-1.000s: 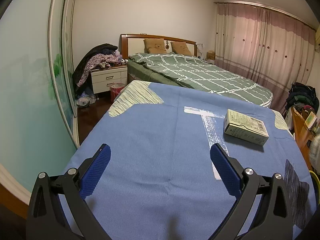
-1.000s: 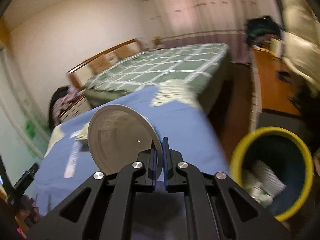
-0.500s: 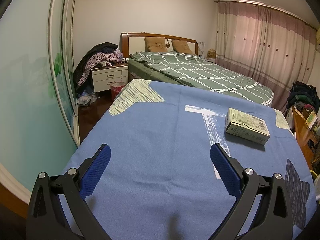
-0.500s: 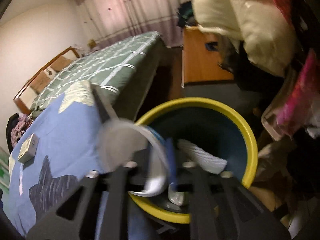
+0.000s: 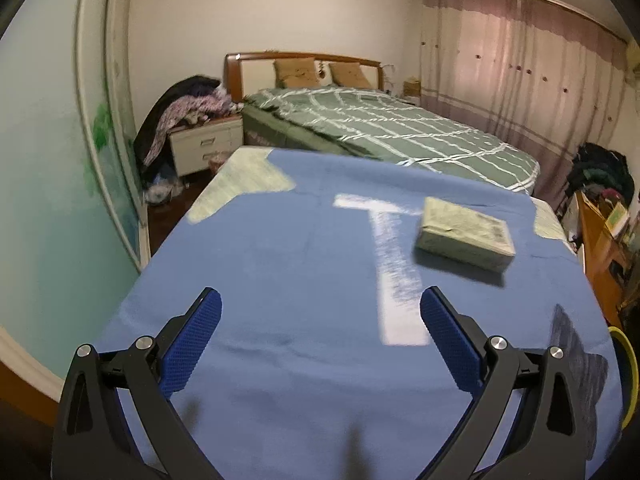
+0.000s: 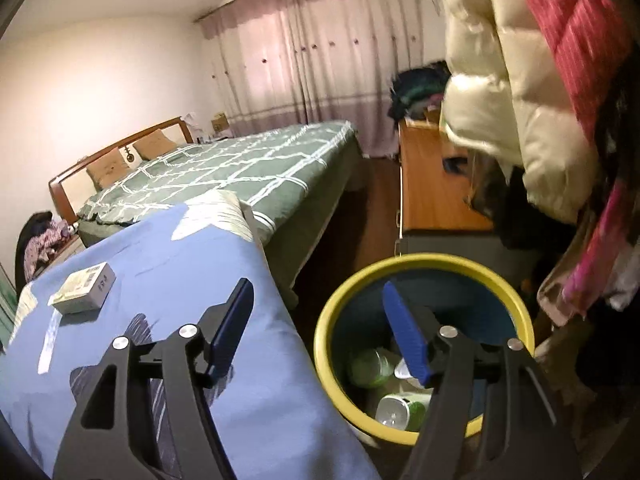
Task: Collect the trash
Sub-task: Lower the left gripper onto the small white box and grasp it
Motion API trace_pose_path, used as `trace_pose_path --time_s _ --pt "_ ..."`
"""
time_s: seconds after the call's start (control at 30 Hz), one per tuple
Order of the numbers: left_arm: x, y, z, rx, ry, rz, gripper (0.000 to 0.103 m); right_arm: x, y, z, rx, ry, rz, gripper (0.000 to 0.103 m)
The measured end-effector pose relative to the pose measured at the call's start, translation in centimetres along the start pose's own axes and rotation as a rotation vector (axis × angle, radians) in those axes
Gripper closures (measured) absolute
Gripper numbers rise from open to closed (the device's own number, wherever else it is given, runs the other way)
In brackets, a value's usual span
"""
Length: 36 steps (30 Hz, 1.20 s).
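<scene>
A pale green carton box (image 5: 466, 233) lies on the blue cloth-covered table (image 5: 304, 264), ahead and right of my left gripper (image 5: 320, 310), which is open and empty above the table's near side. The box also shows in the right wrist view (image 6: 83, 288). My right gripper (image 6: 318, 294) is open and empty, over the rim of the yellow-rimmed blue bin (image 6: 424, 264) beside the table's right edge. Inside the bin lie green and white cups (image 6: 370, 366) and other trash.
A strip of white tape in a T shape (image 5: 390, 264) is stuck on the cloth. A green-quilted bed (image 5: 384, 136) stands beyond the table. A wooden cabinet (image 6: 432, 192) and hanging coats (image 6: 508, 92) crowd the bin's far right side.
My right gripper swung from the table to the bin, opened and let go of the white bowl, which is no longer between the fingers. My left gripper shifted slightly toward the box.
</scene>
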<state>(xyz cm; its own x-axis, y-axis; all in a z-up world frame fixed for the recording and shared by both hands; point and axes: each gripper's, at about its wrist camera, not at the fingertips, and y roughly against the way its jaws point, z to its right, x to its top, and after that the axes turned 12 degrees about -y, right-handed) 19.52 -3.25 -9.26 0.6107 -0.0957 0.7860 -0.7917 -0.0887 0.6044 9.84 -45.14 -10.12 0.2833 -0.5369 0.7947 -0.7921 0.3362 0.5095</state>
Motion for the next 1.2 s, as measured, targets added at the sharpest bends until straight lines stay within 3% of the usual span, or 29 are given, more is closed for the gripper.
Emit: trace_pose_path --time_s 0.23,0.43,0.53,0.7,0.93,1.2 --pt "2.8 -1.2 8.6 -0.060 -0.125 -0.016 0.005 0.4 -0.5 -0.2 0.024 -0.012 -0.033 0.034" --pt "5.1 -4.7 14.2 -0.027 -0.172 -0.050 0.005 0.5 -0.8 0.2 0.056 -0.044 -0.053 0.034" --pt "6.1 -7.0 15.0 0.004 -0.157 -0.087 0.005 0.5 -0.8 0.3 0.074 -0.051 -0.058 0.034" --pt "6.6 -10.2 16.3 -0.012 -0.143 -0.163 0.005 0.5 -1.2 0.6 0.094 -0.076 -0.074 0.034" --pt "6.9 -11.7 17.1 -0.038 -0.125 -0.183 0.005 0.6 -1.4 0.9 0.103 -0.094 -0.084 0.034" --pt "5.9 -12.2 12.8 -0.041 -0.083 -0.254 0.005 0.6 -1.4 1.0 0.107 -0.098 -0.085 0.034"
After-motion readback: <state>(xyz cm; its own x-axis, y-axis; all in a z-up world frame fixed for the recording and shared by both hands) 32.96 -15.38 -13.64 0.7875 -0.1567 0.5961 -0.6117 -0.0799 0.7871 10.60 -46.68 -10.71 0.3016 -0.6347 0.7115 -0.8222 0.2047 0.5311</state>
